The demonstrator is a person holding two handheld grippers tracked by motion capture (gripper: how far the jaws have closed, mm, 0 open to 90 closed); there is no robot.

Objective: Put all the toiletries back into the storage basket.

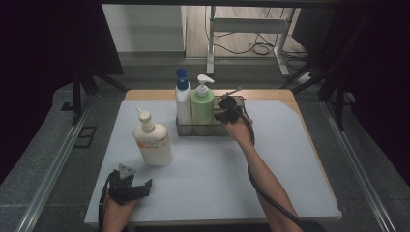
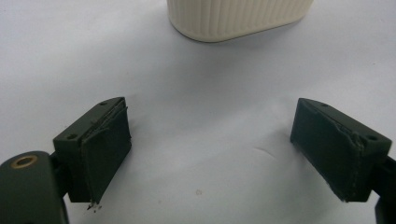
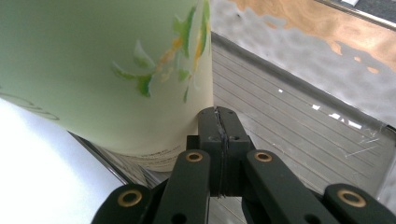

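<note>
The left hand-held gripper [image 1: 129, 186] rests low on the white table [image 1: 212, 174] near the front edge, its jaws spread wide with nothing between them. Just ahead of it stands a cream pump bottle [image 1: 152, 140]. Farther back is a clear tray [image 1: 203, 129] holding a white bottle with a blue cap [image 1: 183, 99] and a green pump bottle [image 1: 202, 102] side by side. The right hand-held gripper [image 1: 226, 112] is at the tray's right part, its jaws pressed shut together on nothing, tips right beside the green bottle's base
</note>
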